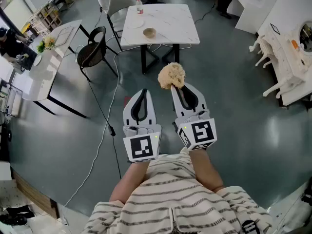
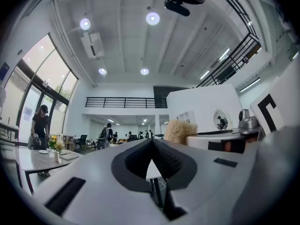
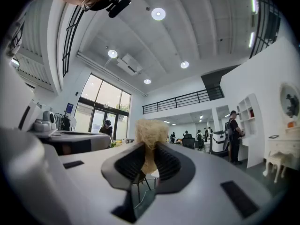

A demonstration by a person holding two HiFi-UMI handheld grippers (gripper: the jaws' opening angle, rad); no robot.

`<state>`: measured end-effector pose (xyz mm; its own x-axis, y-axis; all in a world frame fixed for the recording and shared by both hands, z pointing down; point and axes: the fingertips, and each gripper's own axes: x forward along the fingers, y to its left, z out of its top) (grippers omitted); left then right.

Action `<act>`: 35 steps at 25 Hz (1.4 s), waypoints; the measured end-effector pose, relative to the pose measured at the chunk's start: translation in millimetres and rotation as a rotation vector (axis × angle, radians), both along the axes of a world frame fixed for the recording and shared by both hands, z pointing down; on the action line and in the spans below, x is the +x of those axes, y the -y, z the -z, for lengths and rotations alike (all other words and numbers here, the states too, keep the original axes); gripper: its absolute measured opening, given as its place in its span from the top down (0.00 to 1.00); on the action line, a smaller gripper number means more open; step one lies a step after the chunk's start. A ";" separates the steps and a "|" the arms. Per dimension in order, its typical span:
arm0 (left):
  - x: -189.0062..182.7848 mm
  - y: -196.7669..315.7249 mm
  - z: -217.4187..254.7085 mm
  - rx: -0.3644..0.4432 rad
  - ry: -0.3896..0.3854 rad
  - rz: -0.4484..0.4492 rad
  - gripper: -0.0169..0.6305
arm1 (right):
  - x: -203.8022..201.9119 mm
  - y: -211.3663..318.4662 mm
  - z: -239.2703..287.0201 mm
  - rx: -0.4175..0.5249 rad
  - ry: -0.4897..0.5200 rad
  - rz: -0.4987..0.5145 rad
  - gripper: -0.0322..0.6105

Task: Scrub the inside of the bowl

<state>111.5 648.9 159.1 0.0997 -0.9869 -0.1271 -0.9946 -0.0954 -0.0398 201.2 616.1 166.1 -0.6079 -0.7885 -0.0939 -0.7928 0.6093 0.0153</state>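
Note:
A small tan bowl [image 1: 149, 32] stands on the white marble table [image 1: 170, 23] ahead of me, well beyond both grippers. My right gripper [image 1: 176, 87] is held at waist height over the floor, shut on a tan fibrous scrubber [image 1: 171, 75]; in the right gripper view the scrubber [image 3: 151, 132] sticks up from between the jaws of that gripper [image 3: 149, 150]. My left gripper [image 1: 142, 91] hangs beside it, jaws together with nothing in them. In the left gripper view the left gripper [image 2: 151, 142] is shut, and the scrubber [image 2: 180, 131] shows to its right.
A bottle [image 1: 140, 6] and a small dish [image 1: 138, 23] share the marble table. A black chair [image 1: 92, 48] and a white chair [image 1: 119, 4] stand to its left. A long white table [image 1: 51, 52] is further left. A cable [image 1: 105, 130] crosses the grey floor. White furniture [image 1: 287, 48] is at right.

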 end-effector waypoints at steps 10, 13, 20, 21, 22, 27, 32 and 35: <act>-11.8 -9.2 -1.6 -0.003 -0.015 -0.039 0.96 | -16.8 -14.8 1.6 -0.004 0.004 -0.007 0.84; -26.9 -16.0 -3.5 0.001 -0.016 -0.061 0.96 | -30.6 -25.5 -0.9 -0.009 0.003 -0.024 0.84; -72.3 -28.2 -5.0 -0.004 -0.014 -0.124 0.96 | -79.0 -43.1 -5.2 -0.013 0.008 -0.071 0.84; -80.4 -29.4 -4.5 0.001 -0.013 -0.131 0.96 | -87.4 -44.5 -6.0 -0.014 0.011 -0.076 0.84; -88.7 -30.6 -4.8 0.004 -0.014 -0.135 0.96 | -95.6 -45.9 -7.6 -0.018 0.013 -0.081 0.84; -122.0 -32.6 -18.5 -0.014 -0.031 -0.149 0.96 | -129.3 -55.0 -17.9 -0.028 -0.009 -0.091 0.84; -136.3 -28.2 -25.2 -0.020 -0.040 -0.175 0.96 | -141.0 -49.8 -22.4 -0.039 -0.020 -0.121 0.84; -141.9 -16.5 -28.7 -0.023 -0.057 -0.171 0.96 | -146.6 -39.3 -22.6 -0.039 -0.028 -0.121 0.84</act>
